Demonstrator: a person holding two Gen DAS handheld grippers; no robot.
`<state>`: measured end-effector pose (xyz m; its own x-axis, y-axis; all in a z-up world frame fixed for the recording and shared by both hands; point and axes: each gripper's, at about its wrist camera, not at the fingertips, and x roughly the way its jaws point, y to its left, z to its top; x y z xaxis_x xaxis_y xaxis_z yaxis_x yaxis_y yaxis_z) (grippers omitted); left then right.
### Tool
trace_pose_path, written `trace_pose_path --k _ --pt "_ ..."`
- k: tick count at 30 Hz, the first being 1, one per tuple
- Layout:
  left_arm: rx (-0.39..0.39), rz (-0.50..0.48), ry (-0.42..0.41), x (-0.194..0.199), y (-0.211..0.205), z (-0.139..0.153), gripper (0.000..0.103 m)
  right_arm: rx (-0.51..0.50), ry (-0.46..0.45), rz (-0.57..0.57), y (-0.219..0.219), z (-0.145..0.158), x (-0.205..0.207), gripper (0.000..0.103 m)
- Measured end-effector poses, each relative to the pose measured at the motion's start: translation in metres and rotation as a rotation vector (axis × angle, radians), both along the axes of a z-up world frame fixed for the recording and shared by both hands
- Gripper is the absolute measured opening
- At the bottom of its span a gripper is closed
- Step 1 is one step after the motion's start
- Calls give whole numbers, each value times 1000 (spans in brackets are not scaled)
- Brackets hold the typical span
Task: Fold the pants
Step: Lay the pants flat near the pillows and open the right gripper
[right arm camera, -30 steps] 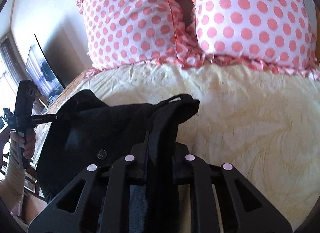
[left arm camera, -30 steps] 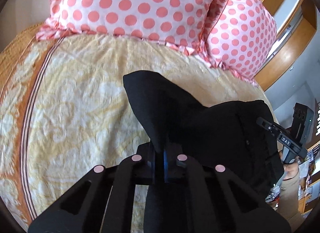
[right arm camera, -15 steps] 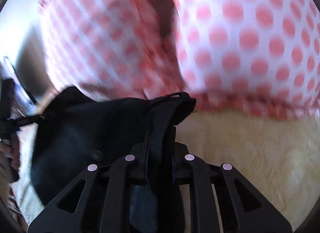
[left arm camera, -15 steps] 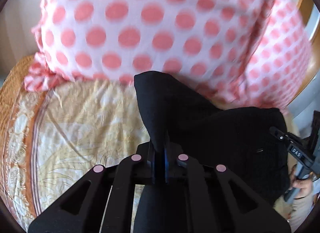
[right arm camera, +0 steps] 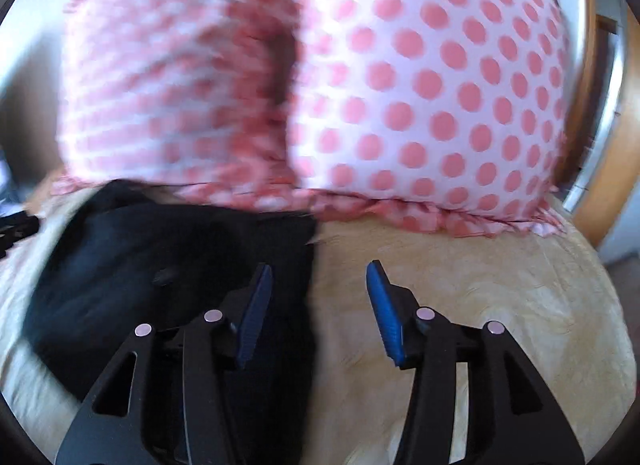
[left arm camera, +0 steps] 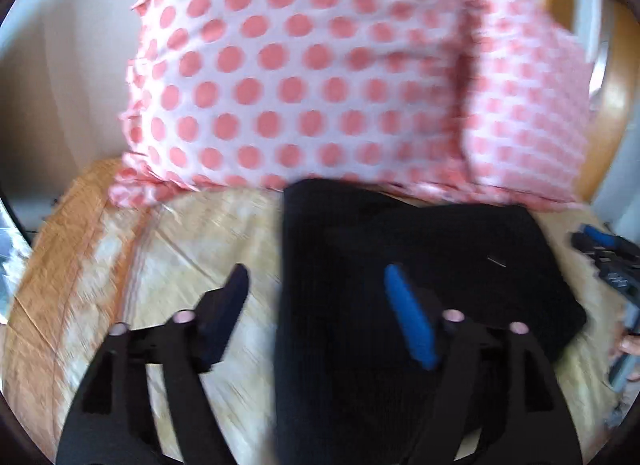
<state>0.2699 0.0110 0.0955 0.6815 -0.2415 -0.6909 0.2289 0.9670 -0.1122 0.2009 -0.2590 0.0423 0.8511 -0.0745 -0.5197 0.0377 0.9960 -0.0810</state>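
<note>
The black pants [left arm camera: 420, 249] lie folded on the yellow patterned bedspread [left arm camera: 160, 265], their far edge close to the polka-dot pillows. My left gripper [left arm camera: 316, 277] is open, its jaws wide apart over the pants' left edge, holding nothing. In the right wrist view the pants [right arm camera: 160, 265] lie left of centre. My right gripper [right arm camera: 318, 271] is open over the pants' right edge and the bedspread [right arm camera: 460, 285], holding nothing. Both views are blurred by motion.
Two pink polka-dot pillows [left arm camera: 300, 73] [right arm camera: 420, 85] stand at the head of the bed, just beyond the pants. A wooden headboard [left arm camera: 616, 105] shows at the right. The other gripper and hand [left arm camera: 620, 285] show at the right edge of the left wrist view.
Both grippers were shut on folds of the pants and carried them toward the pillows. Now both have opened and the pants lie on the bed.
</note>
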Motion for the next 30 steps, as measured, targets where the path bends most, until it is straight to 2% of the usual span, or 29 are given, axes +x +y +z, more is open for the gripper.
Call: trace_pose_path --k 4,6,7,8,12,15,16,17,18,19,21,24,27,30 --pt "-60 -99 97 -44 -26 -18 83 -63 95 122 43 -25 -19 52" --pt "-60 -131 172 -52 -44 -39 84 -78 154 126 52 -39 -16 53" --pt "-61 -136 200 -51 -47 -47 85 -97 214 110 54 -51 -10 57" --pt "-44 -133 219 -50 -50 -56 86 -95 212 106 54 -55 -9 57" --pt "11 -145 205 -51 -63 -63 100 -12 220 83 46 -55 -3 60" --pt "21 -136 200 -46 -66 -61 101 43 194 68 40 -53 -9 62" --pt "15 -124 192 -50 -63 -58 101 93 167 54 35 -50 -17 67" --pt "4 -109 172 -59 -59 -54 101 136 133 37 32 -46 -30 84" --pt "-1 -101 145 -70 -56 -49 101 158 101 15 30 -43 -42 94" --pt "5 -94 126 -77 -51 -46 101 171 58 -5 29 -39 -57 99" --pt "42 -62 70 -100 -43 -39 101 178 28 -13 30 -39 -75 99" --pt "90 -10 36 -126 -33 -42 101 179 33 -30 35 -48 -97 99" --pt "110 31 56 -143 -26 -51 101 162 64 -37 48 -67 -113 99" --pt "89 37 97 -155 -19 -60 101 149 86 -33 61 -77 -122 99"
